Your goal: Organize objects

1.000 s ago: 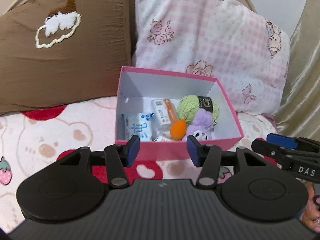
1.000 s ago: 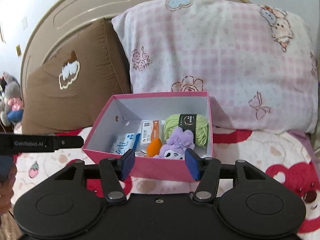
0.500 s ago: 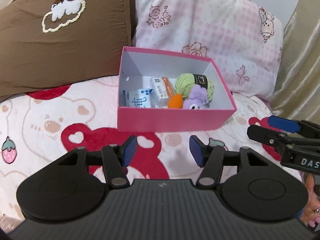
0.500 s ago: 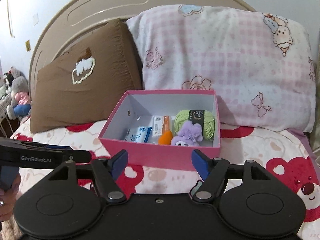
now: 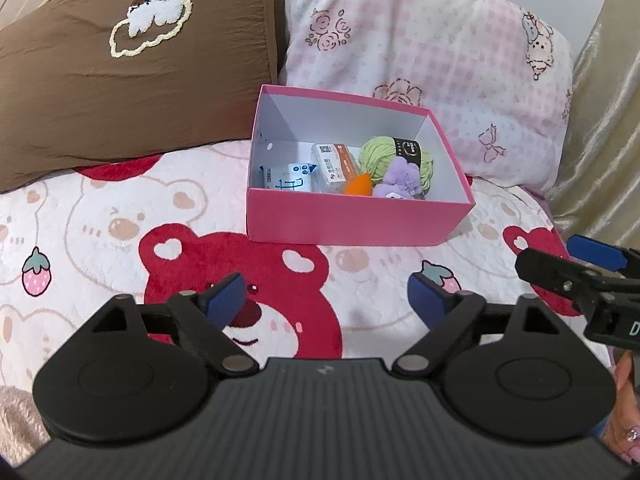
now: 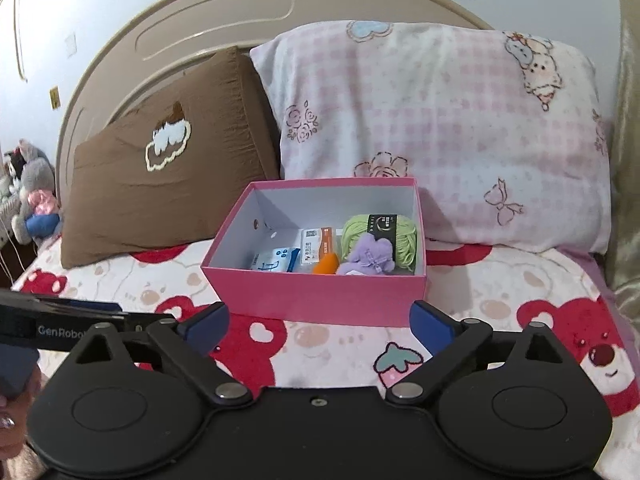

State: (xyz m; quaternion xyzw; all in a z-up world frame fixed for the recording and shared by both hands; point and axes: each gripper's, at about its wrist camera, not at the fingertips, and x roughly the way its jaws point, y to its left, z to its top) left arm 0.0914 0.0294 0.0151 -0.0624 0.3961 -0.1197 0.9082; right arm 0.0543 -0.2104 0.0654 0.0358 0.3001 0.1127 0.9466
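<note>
Pink box (image 5: pixel 352 222) sits on the bed (image 5: pixel 100 216), against a brown pillow (image 5: pixel 132 80) and a pink checked pillow (image 5: pixel 432 56). Inside: green yarn (image 5: pixel 394 156), purple plush (image 5: pixel 402 180), orange carrot toy (image 5: pixel 357 185), packets. Left gripper (image 5: pixel 325 297) and right gripper (image 6: pixel 319 323) both spread wide, holding nothing, near the box front.

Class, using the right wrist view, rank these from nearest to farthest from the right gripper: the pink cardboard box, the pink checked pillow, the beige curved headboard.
1. The pink cardboard box, on the bedspread straight ahead of the open right gripper.
2. The pink checked pillow, propped upright behind the box, to the right.
3. The beige curved headboard, rising behind the pillow, at the back.
</note>
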